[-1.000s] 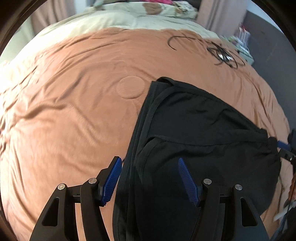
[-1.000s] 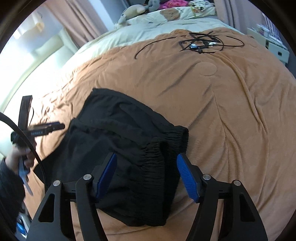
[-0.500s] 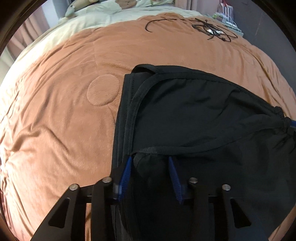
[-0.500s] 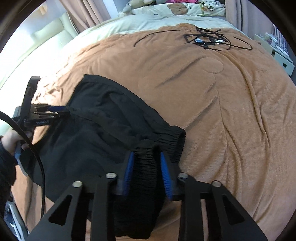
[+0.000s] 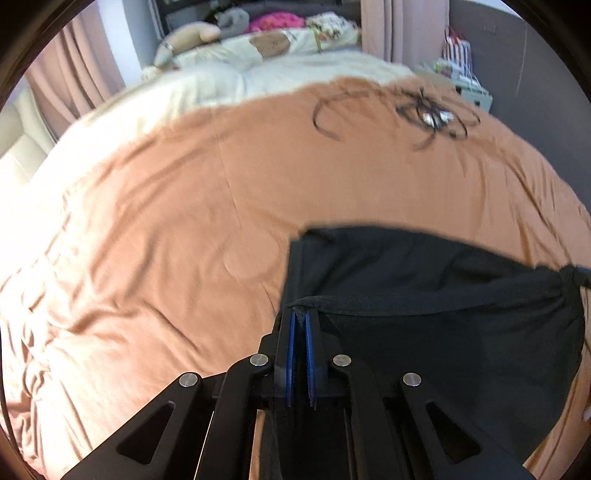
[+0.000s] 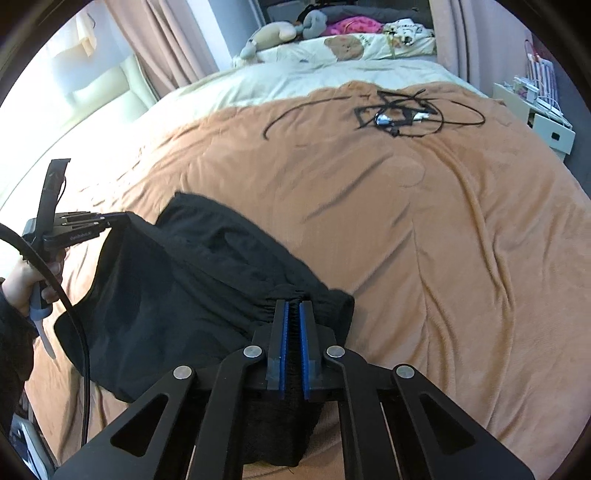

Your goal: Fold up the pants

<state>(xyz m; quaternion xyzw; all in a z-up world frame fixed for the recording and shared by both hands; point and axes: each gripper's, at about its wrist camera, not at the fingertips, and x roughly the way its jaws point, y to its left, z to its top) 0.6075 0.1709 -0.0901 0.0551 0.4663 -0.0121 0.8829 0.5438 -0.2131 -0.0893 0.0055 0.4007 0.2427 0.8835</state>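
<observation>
Black pants (image 5: pixel 443 314) (image 6: pixel 192 280) lie on the orange-brown blanket (image 5: pixel 221 221) (image 6: pixel 443 240) of a bed. My left gripper (image 5: pixel 300 314) is shut on a hem edge of the pants and lifts it off the blanket. In the right wrist view my right gripper (image 6: pixel 291 306) is shut on the gathered elastic waistband. The left gripper (image 6: pixel 118 219) also shows there at the far left, held by a hand (image 6: pixel 22 280), pinching the pants' other end. The cloth hangs stretched between the two grippers.
A tangle of black cables (image 5: pixel 432 118) (image 6: pixel 395 114) lies on the far part of the blanket. Beyond it are a cream sheet, pillows and plush toys (image 6: pixel 280 33). A shelf with small items (image 6: pixel 539 107) stands at the right of the bed.
Both grippers went from open, straddling the pants, to shut on the cloth. The left one then rose and tilted, lifting the hem edge off the blanket.
</observation>
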